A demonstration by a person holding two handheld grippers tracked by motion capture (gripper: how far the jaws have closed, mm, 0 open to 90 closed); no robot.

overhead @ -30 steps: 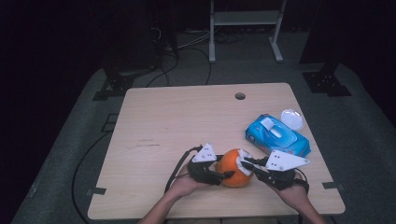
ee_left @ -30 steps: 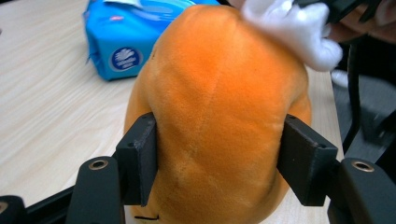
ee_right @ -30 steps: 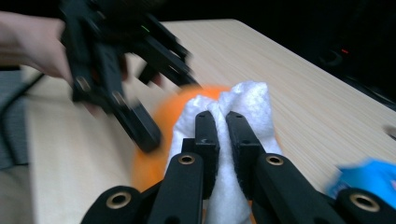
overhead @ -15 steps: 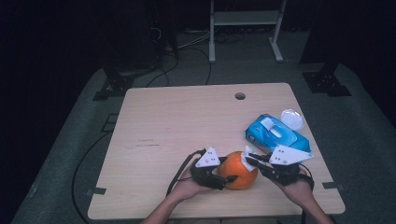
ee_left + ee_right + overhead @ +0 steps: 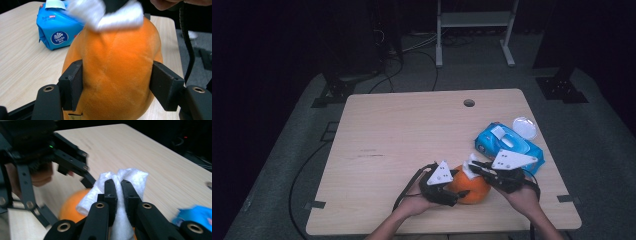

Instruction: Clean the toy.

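- Orange plush ball [image 5: 469, 187]: sits at the near edge of the table [image 5: 412, 130], between the two grippers; blue wipes pack [image 5: 507, 145] just beyond it to the right.
- Left gripper [image 5: 457, 192]: jaws part-open, having just been shifting, pads pressed to both flanks of the ball [image 5: 115, 75], steadying it.
- Right gripper [image 5: 473, 166]: jaws pinched tight on a bunched white wipe [image 5: 122, 185], held against the ball's top.
- Progress, as judged: wipe drawn and ball secured; wiping under way, with most of the ball's surface seemingly left to cover.
- Views: left gripper view shows pad contact and the pack's label [image 5: 58, 37]; right gripper view shows the pinch on the wipe; high view shows a clear lid [image 5: 524, 126] beyond the pack.
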